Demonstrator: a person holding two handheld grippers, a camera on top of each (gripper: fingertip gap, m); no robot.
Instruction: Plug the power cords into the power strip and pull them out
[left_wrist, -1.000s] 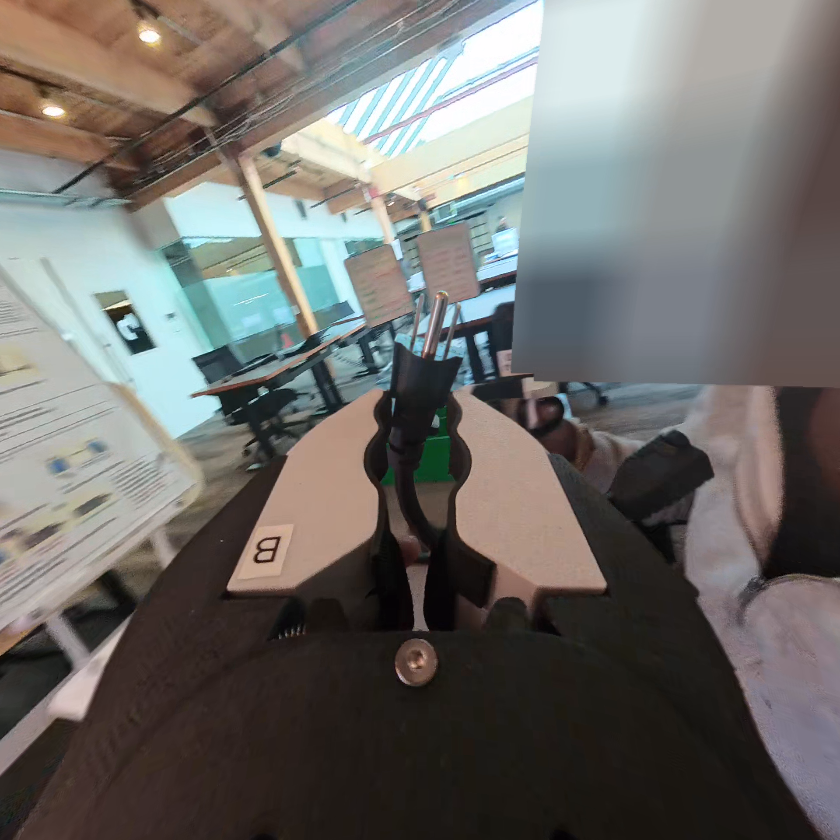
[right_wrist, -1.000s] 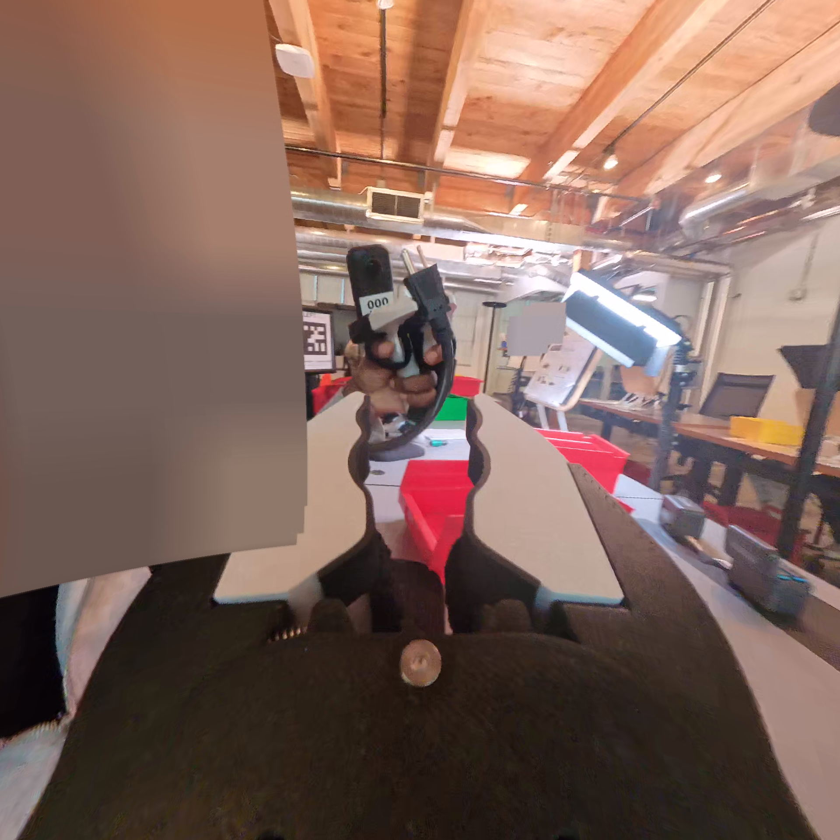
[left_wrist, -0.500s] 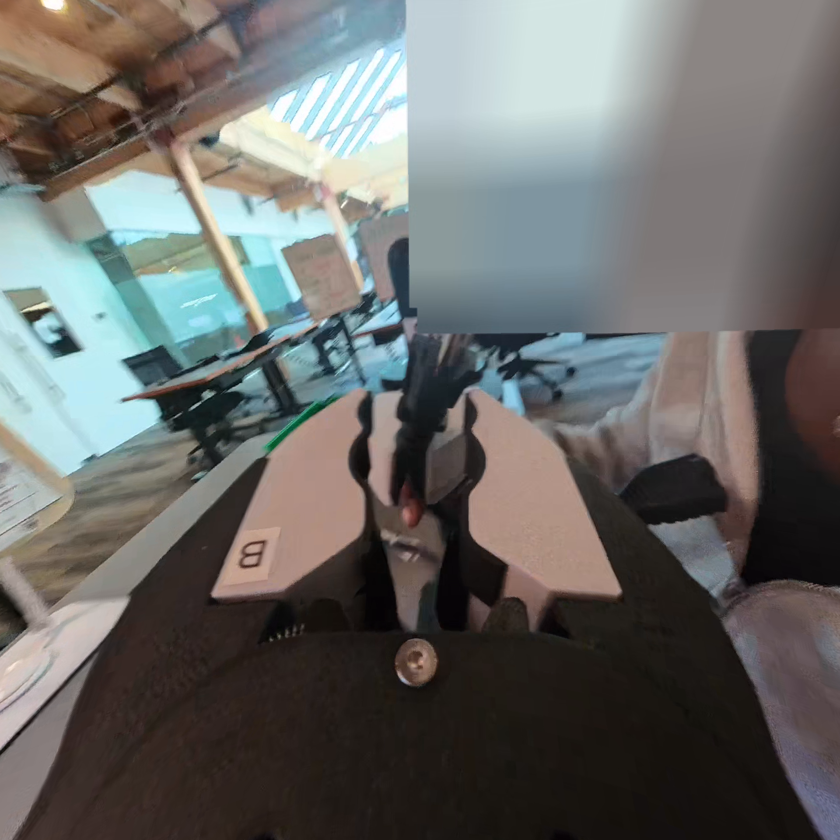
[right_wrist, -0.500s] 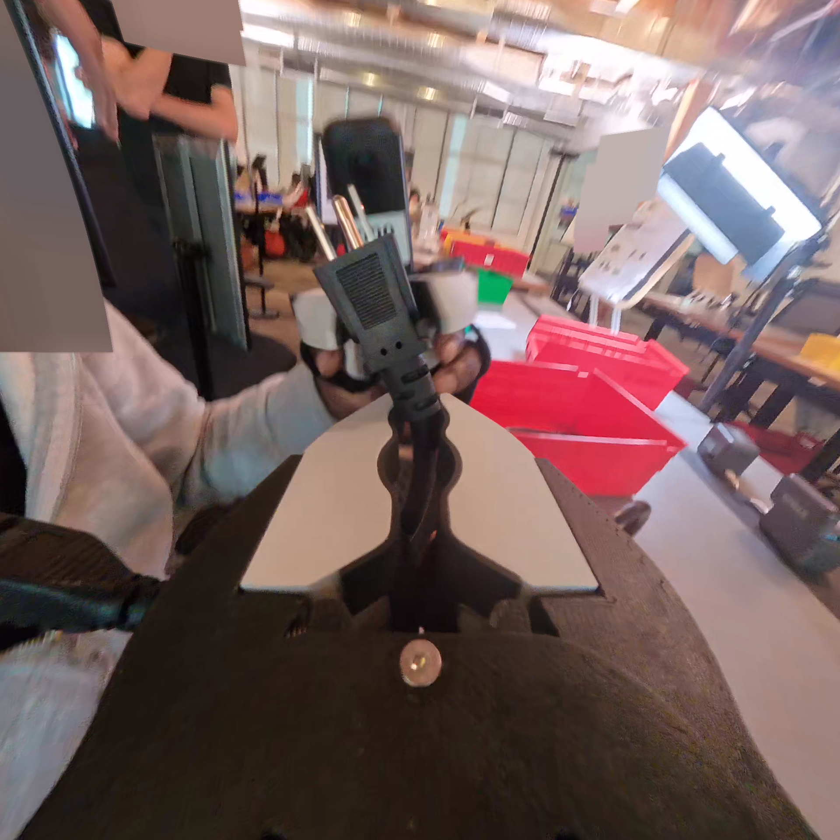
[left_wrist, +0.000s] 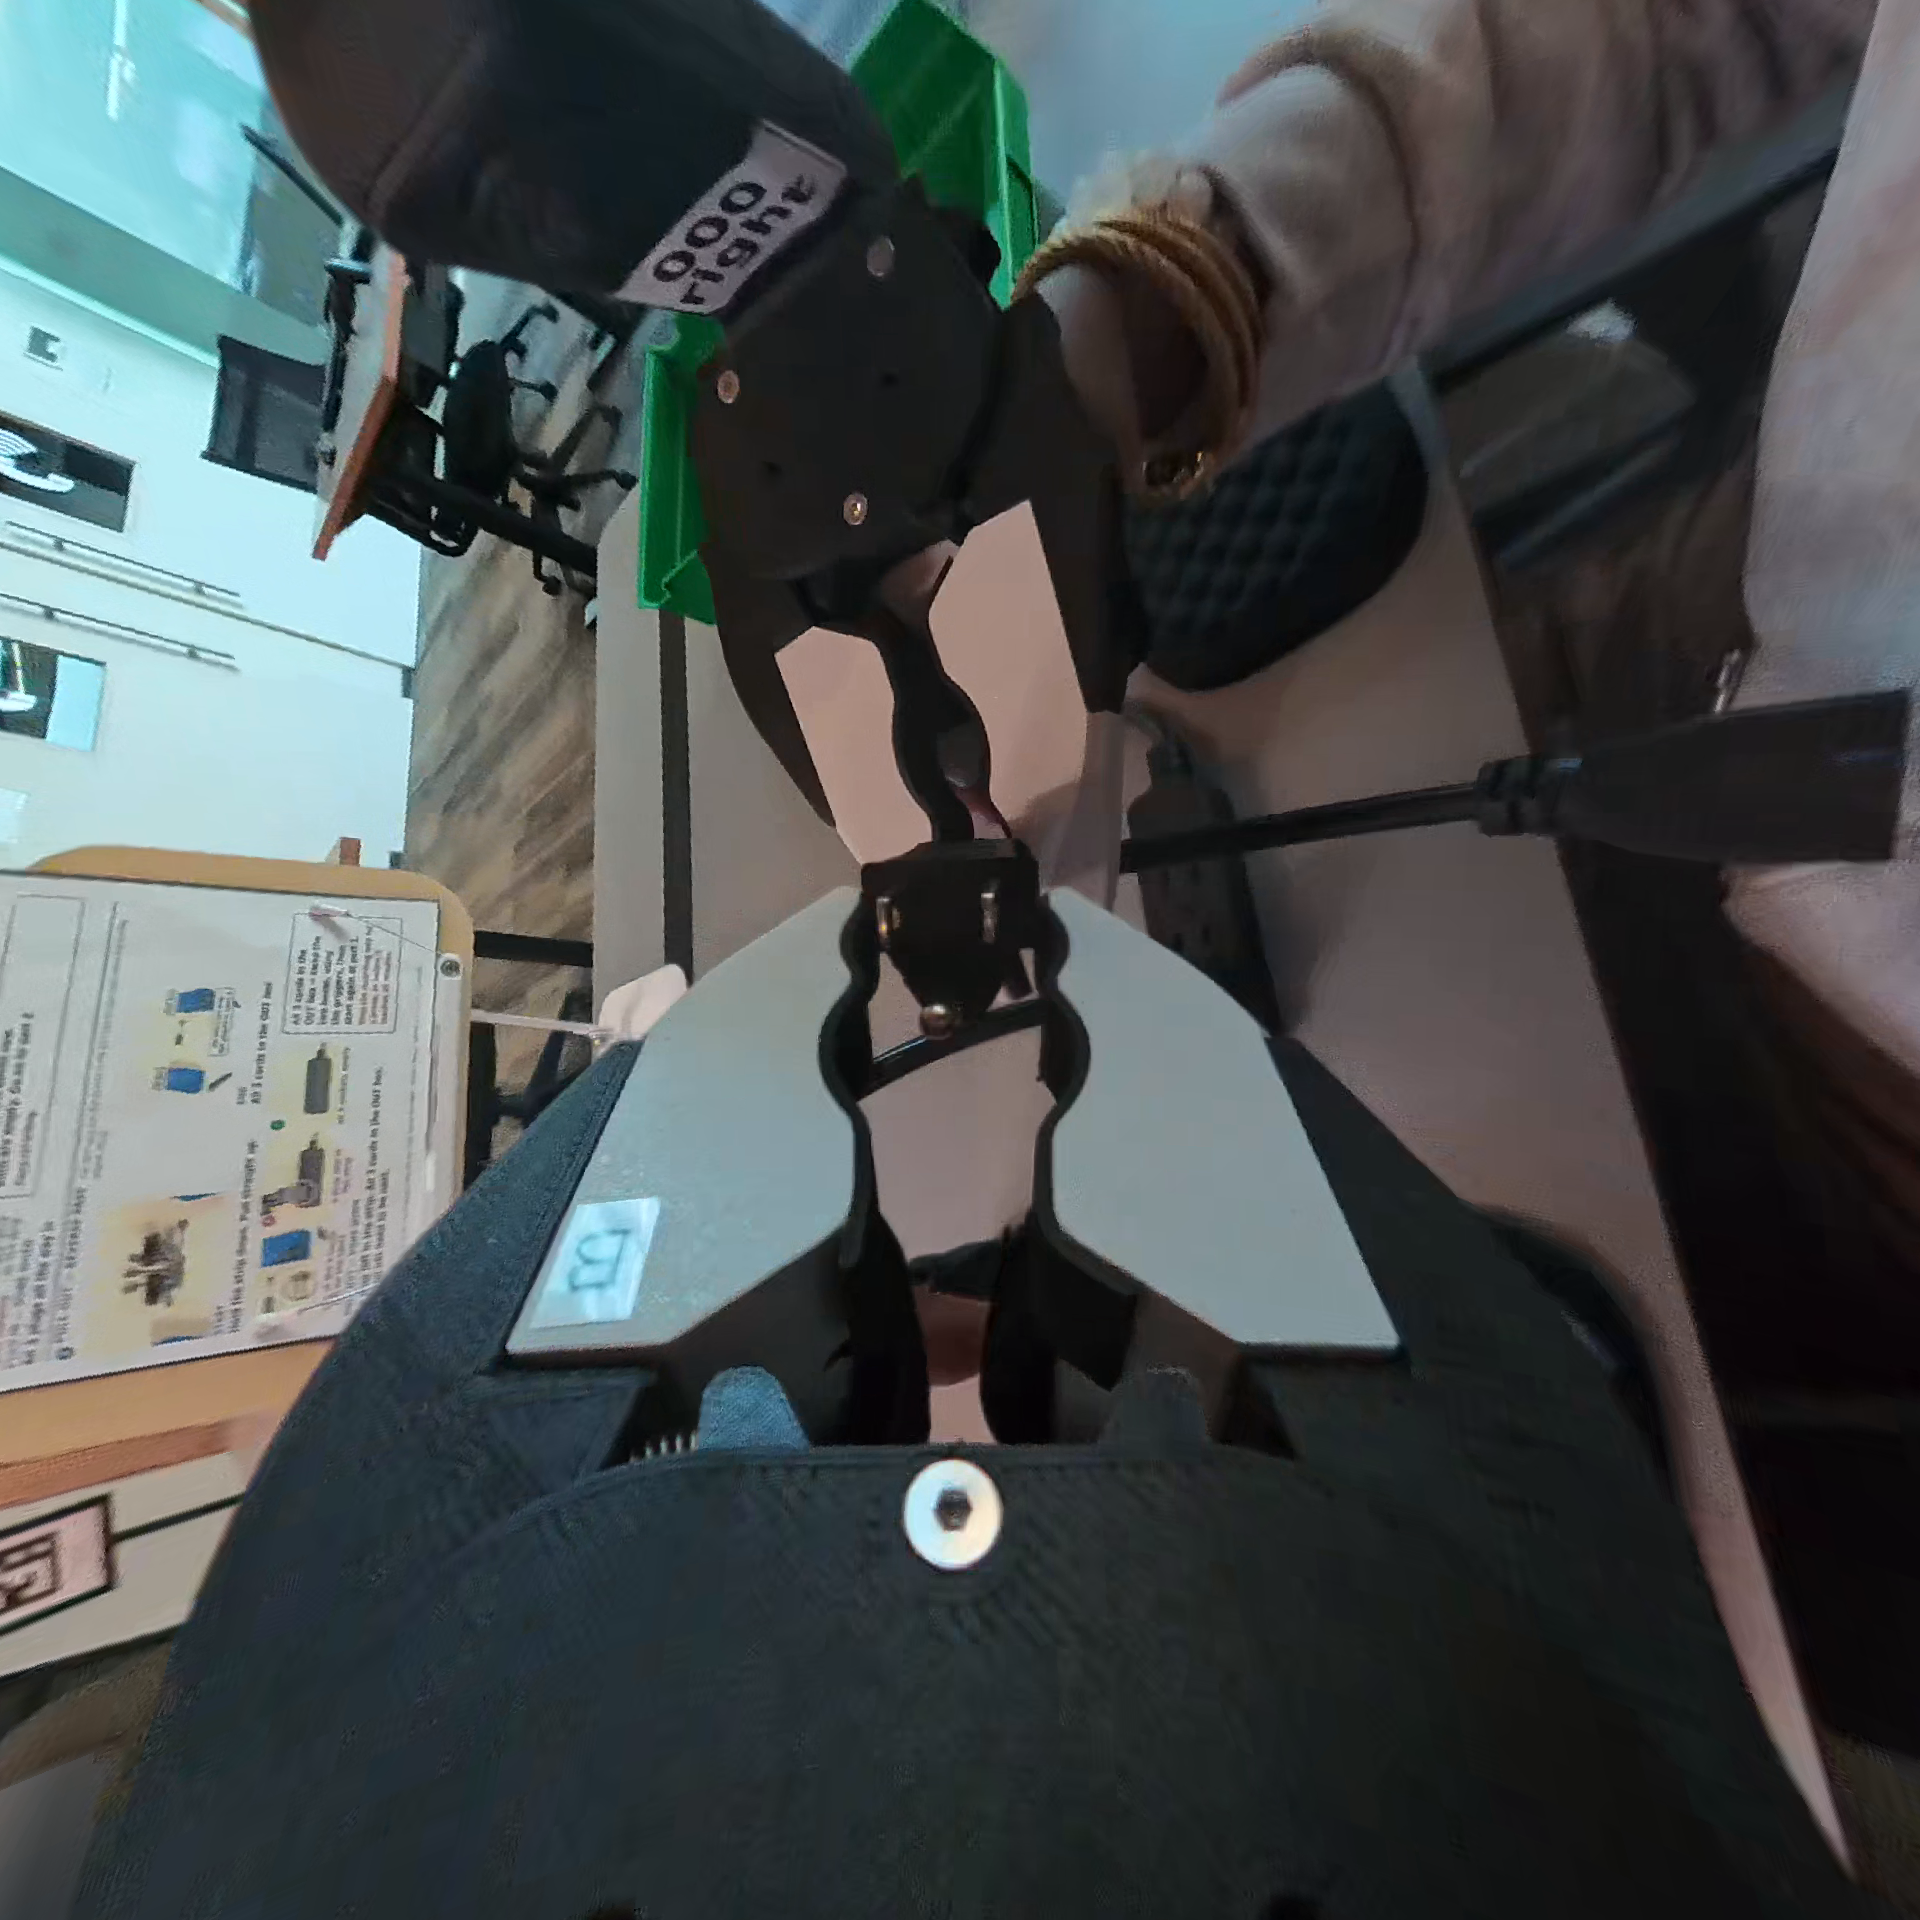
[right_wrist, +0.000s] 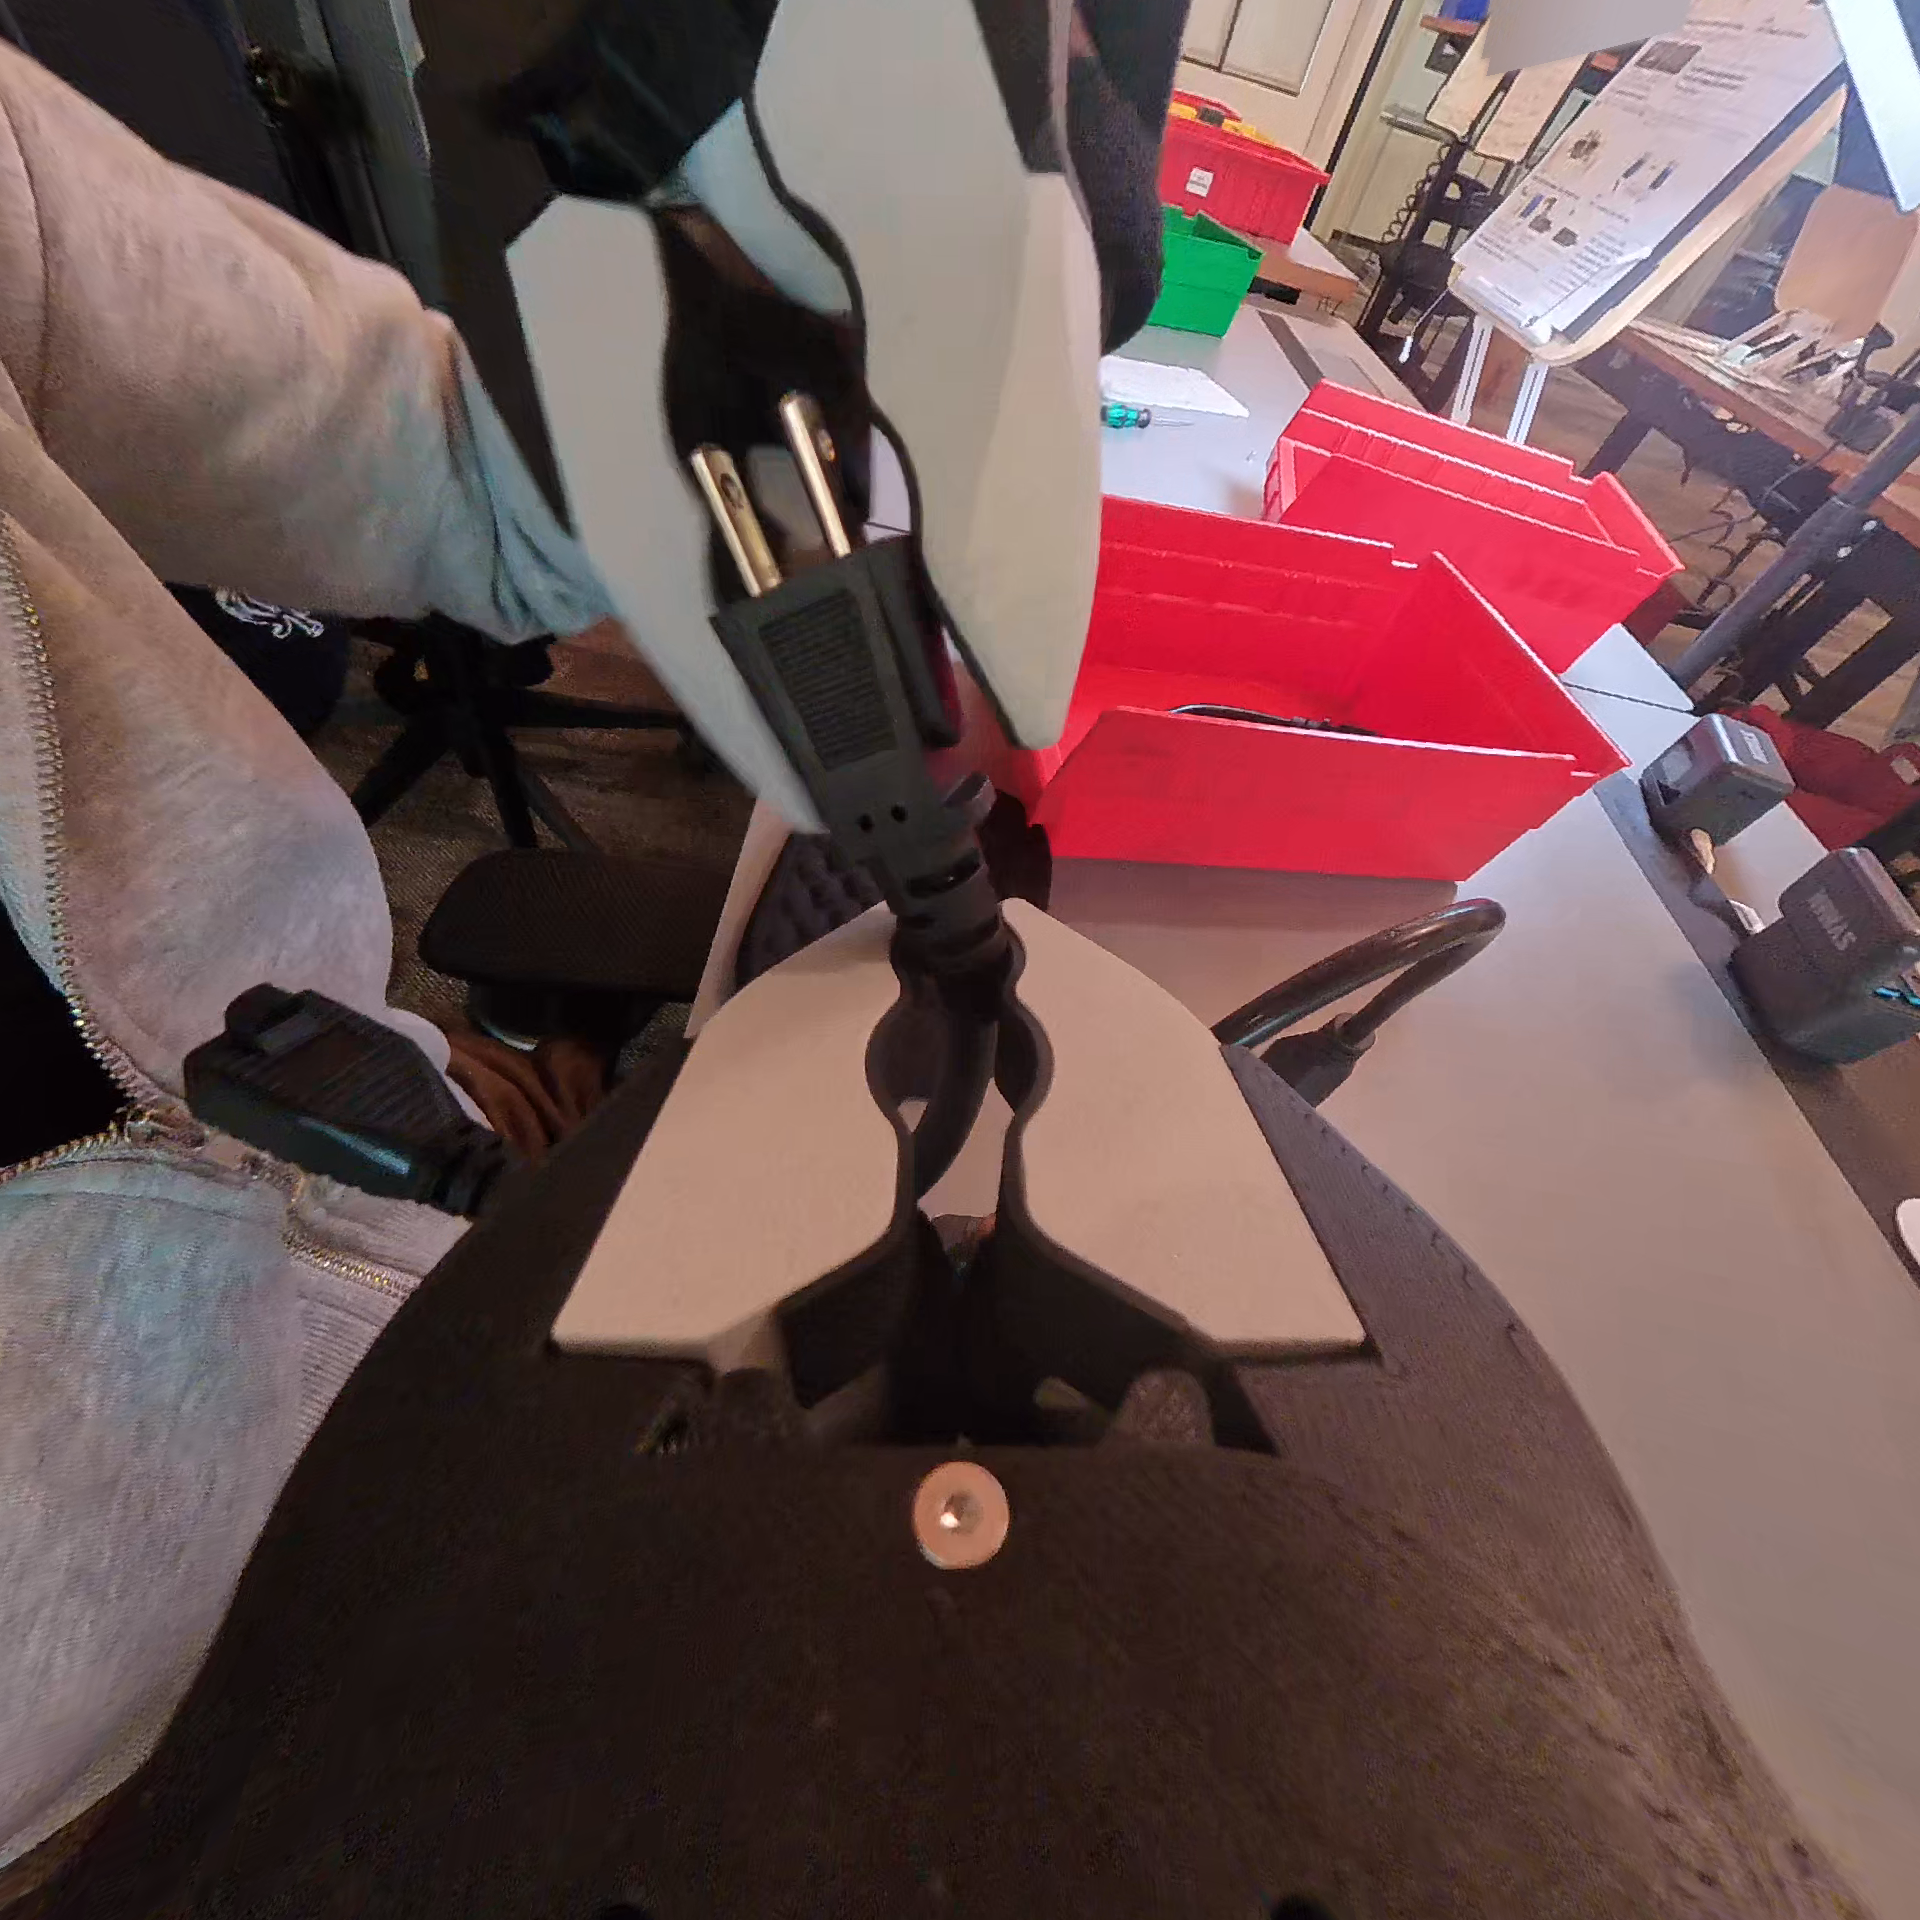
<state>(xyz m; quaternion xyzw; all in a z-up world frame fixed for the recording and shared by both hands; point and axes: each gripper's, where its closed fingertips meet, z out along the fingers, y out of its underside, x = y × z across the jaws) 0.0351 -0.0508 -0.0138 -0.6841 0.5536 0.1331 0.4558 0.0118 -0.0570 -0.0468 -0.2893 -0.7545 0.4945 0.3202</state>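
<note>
A black power cord ends in a three-prong plug (left_wrist: 951, 940). My right gripper (right_wrist: 951, 935) is shut on the cord just behind the plug (right_wrist: 831, 675). It also shows in the left wrist view (left_wrist: 951, 821), coming from above. My left gripper (left_wrist: 948, 914) faces it, its fingertips closed on the two sides of the plug head, prongs pointing at its camera. It shows from above in the right wrist view (right_wrist: 904, 748). The cord's other connector (left_wrist: 1704, 774) hangs free. The dark power strip (left_wrist: 1195, 914) lies on the white table behind the plug.
Red bins (right_wrist: 1299, 769) and a green bin (right_wrist: 1205, 270) stand on the table (right_wrist: 1558, 1195). Black adapters (right_wrist: 1829, 966) lie at its right edge. An instruction board (left_wrist: 208, 1122) stands beside it. The person's grey sleeve (right_wrist: 208, 364) is on the left. The grippers are tip to tip, or close to it.
My right gripper, open and empty a second ago, has closed on the cord behind the plug. Both grippers came down from ceiling height toward the table, and the plug now points its prongs at my left camera.
</note>
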